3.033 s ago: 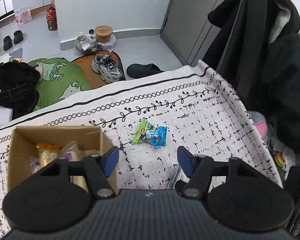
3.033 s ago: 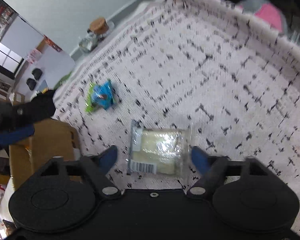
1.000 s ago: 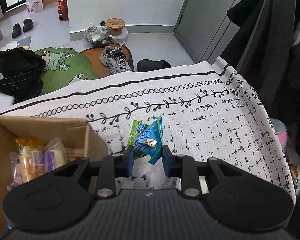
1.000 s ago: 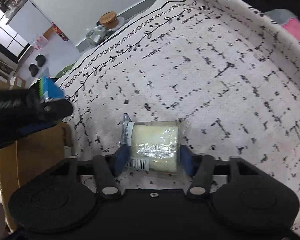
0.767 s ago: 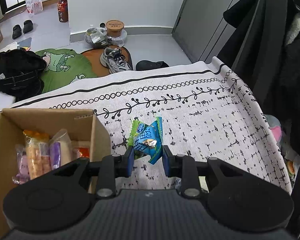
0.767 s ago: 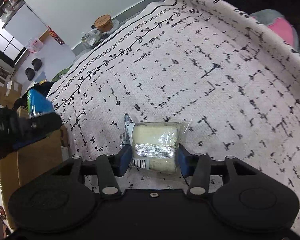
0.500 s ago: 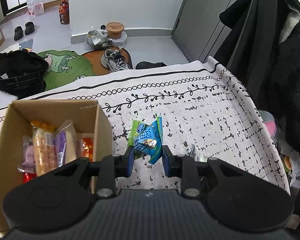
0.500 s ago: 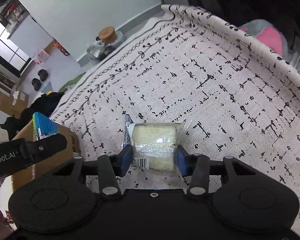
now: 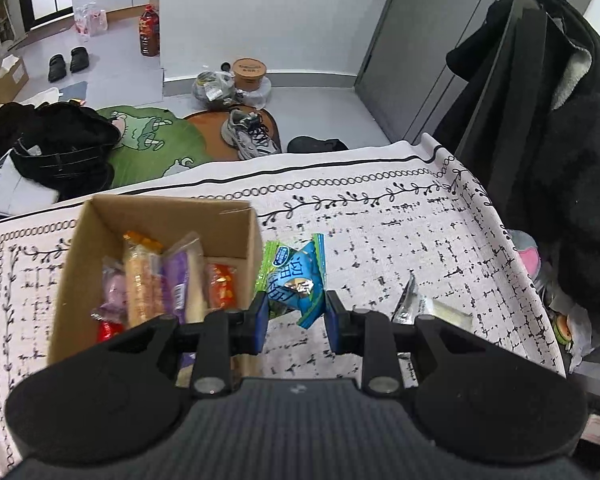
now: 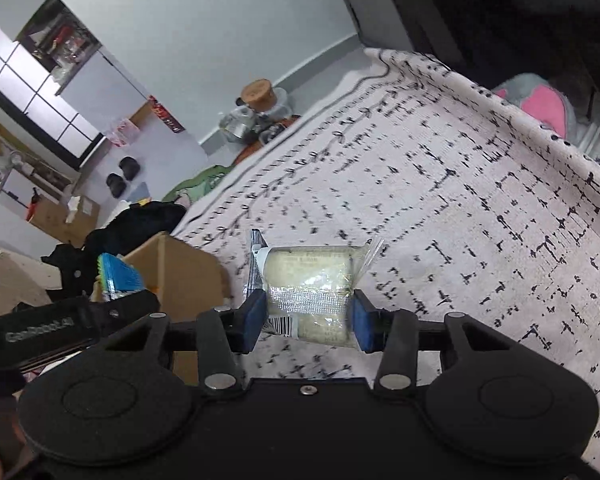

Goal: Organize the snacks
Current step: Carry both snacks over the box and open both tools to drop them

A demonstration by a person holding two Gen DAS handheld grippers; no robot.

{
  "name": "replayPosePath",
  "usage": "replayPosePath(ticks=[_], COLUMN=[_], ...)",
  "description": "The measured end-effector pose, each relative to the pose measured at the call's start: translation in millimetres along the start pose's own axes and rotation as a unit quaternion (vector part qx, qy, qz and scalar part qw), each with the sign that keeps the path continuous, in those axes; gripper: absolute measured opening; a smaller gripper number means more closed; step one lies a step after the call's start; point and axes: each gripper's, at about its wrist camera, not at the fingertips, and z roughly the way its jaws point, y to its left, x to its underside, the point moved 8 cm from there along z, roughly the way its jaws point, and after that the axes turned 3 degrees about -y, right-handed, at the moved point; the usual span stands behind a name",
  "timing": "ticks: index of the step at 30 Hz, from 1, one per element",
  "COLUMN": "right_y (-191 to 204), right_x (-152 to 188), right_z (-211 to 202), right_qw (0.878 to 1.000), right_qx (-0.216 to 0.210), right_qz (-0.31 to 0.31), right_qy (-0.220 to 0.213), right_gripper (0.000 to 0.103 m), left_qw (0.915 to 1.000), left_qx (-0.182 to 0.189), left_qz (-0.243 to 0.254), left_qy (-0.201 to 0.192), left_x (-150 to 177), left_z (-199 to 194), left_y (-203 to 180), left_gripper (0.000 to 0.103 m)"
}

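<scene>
above the patterned cloth [image 9: 400, 216], two snacks held clear
left gripper [image 9: 294, 316] pinches the blue-green packet [image 9: 296, 276] beside the cardboard box [image 9: 160, 216]; right gripper [image 10: 306, 316] clamps the pale clear-wrapped snack [image 10: 312, 280], likely box-bound.

Even indoor light, fisheye-bent edges (right view slightly blurred).

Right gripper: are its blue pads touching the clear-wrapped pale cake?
Touching. The right wrist view shows both pads of the right gripper pressed against the clear-wrapped pale cake.
</scene>
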Motion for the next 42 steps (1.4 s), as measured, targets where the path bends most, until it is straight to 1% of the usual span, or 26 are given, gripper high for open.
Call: replayPosePath(ticks=[10, 21, 26, 28, 31, 33, 38, 42], right_y=[28.6, 66.8, 81.1, 86.3, 94.5, 99.7, 113.4, 127.1], right_x=[7.9, 21.8, 26.7, 28.4, 30.8, 32.0, 29.0, 24.6], right_z=[-16.4, -17.6, -15.7, -14.7, -13.2, -11.6, -6.5, -0.6], right_qw=[1.000, 0.999, 0.999, 0.999, 0.999, 0.999, 0.999, 0.999], right_qx=[-0.015, -0.028, -0.030, -0.028, -0.027, -0.026, -0.024, -0.027], right_qz=[0.001, -0.010, -0.017, -0.019, -0.025, -0.027, -0.035, -0.040], right_qy=[-0.015, -0.012, -0.009, -0.008, -0.007, -0.005, -0.006, -0.007], right_gripper=[0.044, 0.044, 0.044, 0.044, 0.044, 0.044, 0.044, 0.044], left_qw=[0.9999, 0.9991, 0.9986, 0.9983, 0.9979, 0.9975, 0.9966, 0.9962], left_qx=[0.002, 0.004, 0.004, 0.009, 0.019, 0.016, 0.011, 0.009], left_qz=[-0.015, -0.041, -0.053, -0.057, -0.061, -0.067, -0.081, -0.086], left_qy=[-0.005, -0.007, 0.000, 0.001, 0.011, 0.013, 0.009, 0.000], left_x=[4.2, 3.2, 5.6, 7.4, 9.8, 11.3, 8.7, 4.4], left_z=[-24.0, -41.0, -42.6, -42.9, -40.6, -41.5, -45.5, -49.9], left_y=[25.9, 65.5, 83.2, 87.5, 91.8, 97.9, 114.7, 125.7], left_gripper=[0.028, 0.028, 0.029, 0.029, 0.032, 0.034, 0.039, 0.047])
